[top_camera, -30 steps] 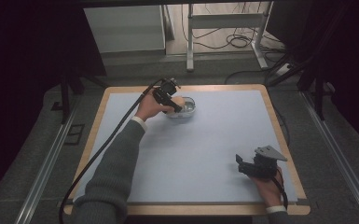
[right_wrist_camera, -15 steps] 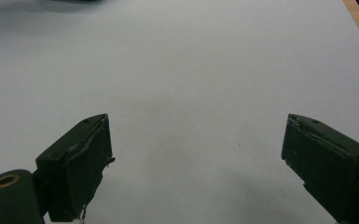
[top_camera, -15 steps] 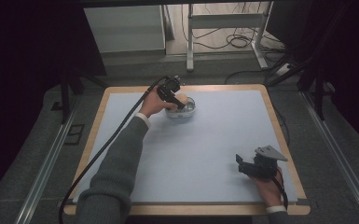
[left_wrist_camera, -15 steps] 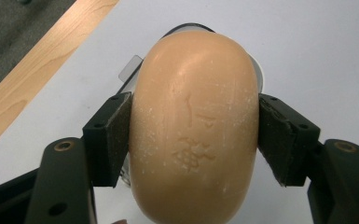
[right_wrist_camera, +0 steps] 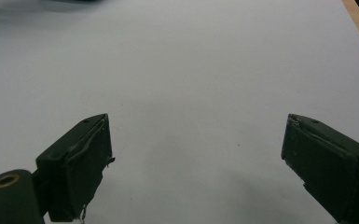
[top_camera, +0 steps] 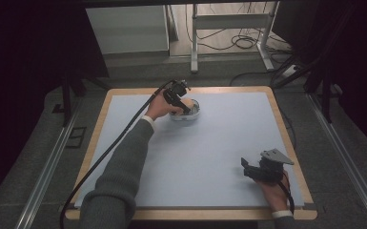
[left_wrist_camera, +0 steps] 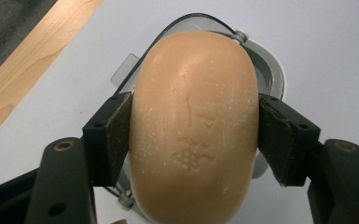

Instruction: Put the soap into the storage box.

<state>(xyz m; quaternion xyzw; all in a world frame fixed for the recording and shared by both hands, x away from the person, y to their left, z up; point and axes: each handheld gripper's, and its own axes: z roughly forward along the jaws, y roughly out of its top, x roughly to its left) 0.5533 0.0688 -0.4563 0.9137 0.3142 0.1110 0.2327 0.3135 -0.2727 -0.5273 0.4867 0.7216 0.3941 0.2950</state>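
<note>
Left gripper [left_wrist_camera: 193, 140] clamped on soap bar [left_wrist_camera: 193, 126] above dish [top_camera: 187, 113], far desk edge; release pending. Right gripper [right_wrist_camera: 196, 163] jaws apart, empty.

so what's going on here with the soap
A person holds a tool in each hand at a table. The left tool is shut on a tan bar of soap, holding it right over a small white dish near the table's far edge. The right tool rests open near the front right corner, with nothing between its jaws.
</note>
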